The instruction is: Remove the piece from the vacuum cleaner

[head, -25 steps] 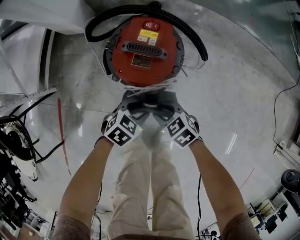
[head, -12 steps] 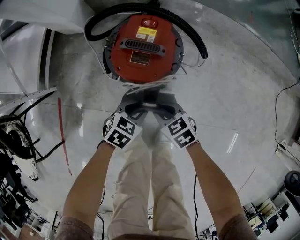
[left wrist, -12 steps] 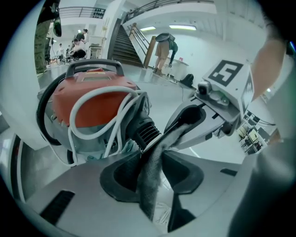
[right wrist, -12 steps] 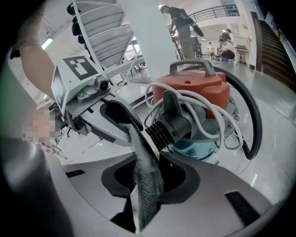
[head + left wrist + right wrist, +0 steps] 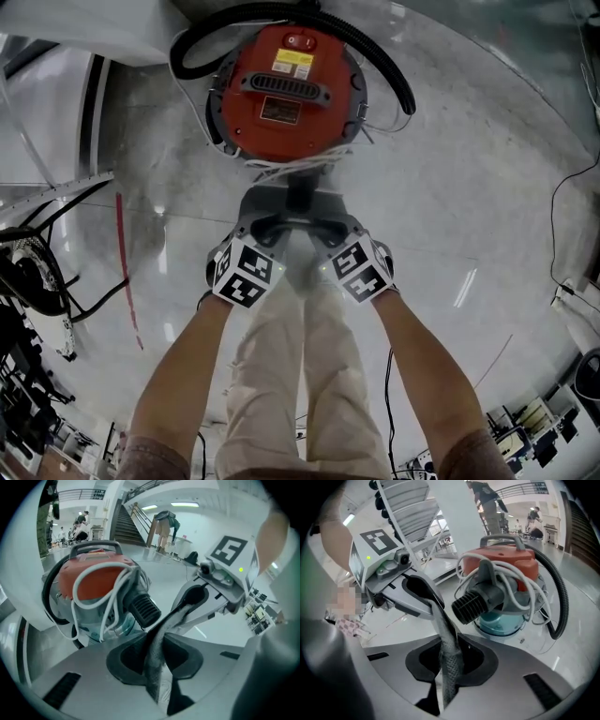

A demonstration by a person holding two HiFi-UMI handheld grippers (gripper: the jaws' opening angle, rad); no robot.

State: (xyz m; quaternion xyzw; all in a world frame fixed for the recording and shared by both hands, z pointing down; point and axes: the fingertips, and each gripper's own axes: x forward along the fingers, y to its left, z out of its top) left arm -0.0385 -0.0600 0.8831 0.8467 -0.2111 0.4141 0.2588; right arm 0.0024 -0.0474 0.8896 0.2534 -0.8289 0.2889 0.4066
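The red vacuum cleaner point(image 5: 286, 89) stands on the floor ahead, with white cord point(image 5: 101, 581) looped over it and its black ribbed nozzle point(image 5: 471, 606) pointing at me. Just short of it, my left gripper point(image 5: 275, 225) and right gripper point(image 5: 325, 225) sit close together and face each other. A grey perforated strip point(image 5: 157, 653) runs from between the left gripper's point(image 5: 157, 667) jaws across to the right gripper's point(image 5: 194, 595) jaws. In the right gripper view the same strip point(image 5: 449, 658) rises from my right gripper point(image 5: 447, 667) to the left gripper point(image 5: 419, 587). Both pairs of jaws are closing, with the pads against the strip.
A black hose point(image 5: 375, 56) curls round the back of the vacuum. Cables and gear point(image 5: 37, 281) lie at the left on the polished floor point(image 5: 469, 187), and more clutter point(image 5: 534, 422) sits at the lower right. A staircase point(image 5: 126, 524) and several people stand far off.
Both grippers have drawn slightly back from the vacuum toward me, and the gap to it has widened. Their jaws have narrowed onto the grey strip.
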